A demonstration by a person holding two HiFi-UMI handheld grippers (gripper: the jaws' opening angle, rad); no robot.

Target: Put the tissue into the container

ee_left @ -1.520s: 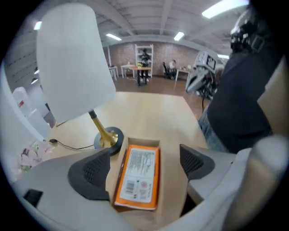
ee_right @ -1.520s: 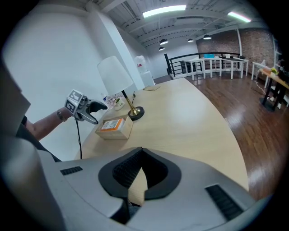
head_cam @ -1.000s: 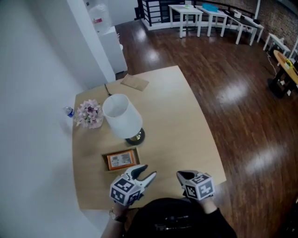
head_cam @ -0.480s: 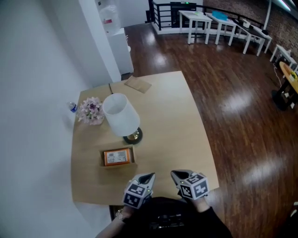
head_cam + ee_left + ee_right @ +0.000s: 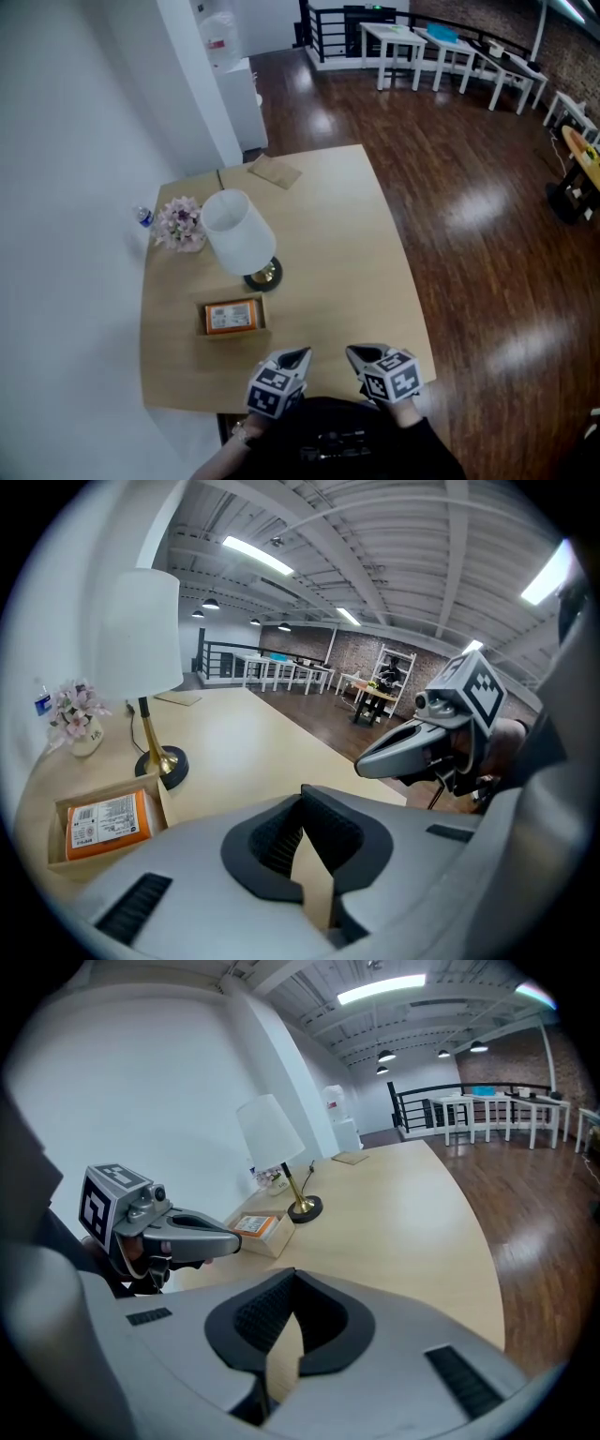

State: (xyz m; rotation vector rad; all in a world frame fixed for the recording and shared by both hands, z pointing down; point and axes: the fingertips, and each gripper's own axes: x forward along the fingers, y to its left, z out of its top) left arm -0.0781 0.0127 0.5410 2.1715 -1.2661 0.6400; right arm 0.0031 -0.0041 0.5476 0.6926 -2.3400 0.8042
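Observation:
An orange tissue packet (image 5: 231,317) lies inside a shallow cardboard box (image 5: 208,330) on the tan table, left of the middle; the left gripper view shows the orange tissue packet (image 5: 105,819) too. Both grippers hover over the table's near edge, side by side, well short of the box. My left gripper (image 5: 300,356) is shut with nothing between its jaws. My right gripper (image 5: 353,353) is shut and empty as well. Each gripper shows in the other's view: the left gripper (image 5: 230,1237) and the right gripper (image 5: 364,763).
A white-shaded lamp (image 5: 236,232) on a brass foot stands behind the box. A small pot of pink flowers (image 5: 180,225) and a little bottle (image 5: 142,217) sit at the far left. A brown paper piece (image 5: 274,171) lies at the table's far edge (image 5: 412,281). Dark wooden floor lies to the right.
The left gripper's jaws have gone from open to shut. Both grippers have drawn back toward the table's near edge and closer together.

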